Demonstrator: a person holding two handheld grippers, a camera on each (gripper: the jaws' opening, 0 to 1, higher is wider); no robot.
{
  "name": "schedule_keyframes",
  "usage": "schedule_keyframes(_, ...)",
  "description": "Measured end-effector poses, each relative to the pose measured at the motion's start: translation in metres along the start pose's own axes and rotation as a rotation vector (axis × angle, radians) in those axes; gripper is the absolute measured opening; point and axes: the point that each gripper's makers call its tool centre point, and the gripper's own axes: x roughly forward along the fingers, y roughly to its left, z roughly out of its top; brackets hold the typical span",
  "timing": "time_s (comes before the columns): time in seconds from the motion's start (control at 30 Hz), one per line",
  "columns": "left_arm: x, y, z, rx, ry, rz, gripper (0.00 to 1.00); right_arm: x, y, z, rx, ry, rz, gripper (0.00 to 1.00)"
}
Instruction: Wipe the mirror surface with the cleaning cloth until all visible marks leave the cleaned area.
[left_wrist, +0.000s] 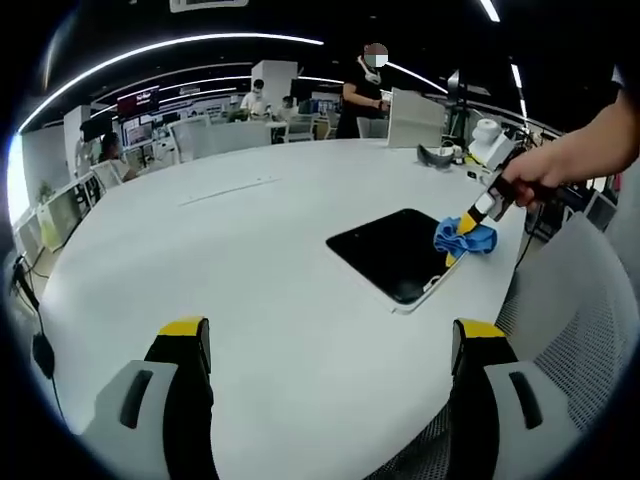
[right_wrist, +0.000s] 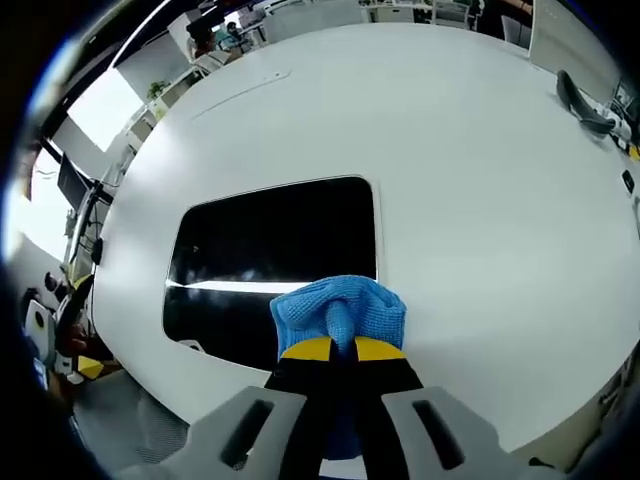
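Low in the right gripper view, my right tongs (right_wrist: 332, 350) are clamped on the blue cleaning cloth (right_wrist: 340, 310), pressed to the mirror (right_wrist: 270, 250) at its near edge. My left tongs (left_wrist: 330, 345) hover apart over the white counter (left_wrist: 250, 260). The cloth could slip free if I drag hard. Open office behind.

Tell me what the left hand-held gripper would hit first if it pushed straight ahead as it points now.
Probably nothing close: ahead of the open left hand-held gripper lies bare white table. The mirror and blue cloth sit off to the right of that line, though depth is unclear.
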Motion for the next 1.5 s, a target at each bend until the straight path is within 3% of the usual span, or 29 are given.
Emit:
schedule_keyframes(0.87,0.004,-0.018,-0.001,0.009,0.005,-0.091,0.99,0.005,0.002,0.002,0.093,-0.013,-0.014,0.00)
schedule_keyframes(1.23,0.004,-0.019,-0.003,0.008,0.013,-0.098,0.99,0.009,0.029,0.002,0.062,0.003,-0.001,0.00)
schedule_keyframes(1.5,0.004,-0.021,-0.001,0.016,0.012,-0.101,0.99,0.016,0.067,0.000,0.004,0.020,0.036,0.00)
